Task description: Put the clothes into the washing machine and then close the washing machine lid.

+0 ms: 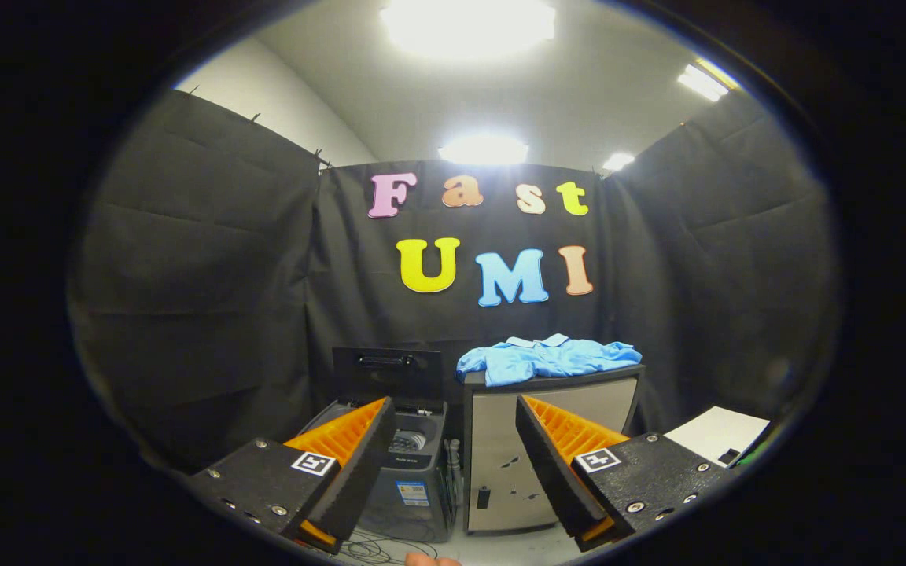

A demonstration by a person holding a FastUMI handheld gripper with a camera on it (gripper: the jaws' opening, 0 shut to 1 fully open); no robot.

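A light blue shirt (pixel 547 358) lies crumpled on top of a pale cabinet (pixel 547 456), well beyond my fingers. To the cabinet's left stands a small grey top-loading washing machine (pixel 415 472) with its dark lid (pixel 387 373) raised upright, so the drum opening shows. My gripper (pixel 453 417) is open and held back from both, with nothing between the fingers. The left orange finger (pixel 343 436) overlaps the washer's near corner and the right orange finger (pixel 571 436) overlaps the cabinet front.
Black cloth walls close in the booth on three sides. A white surface (pixel 716 432) sits low beyond the right finger. Cables (pixel 378 548) trail on the floor in front of the washer, and a fingertip (pixel 429 560) of a person shows below.
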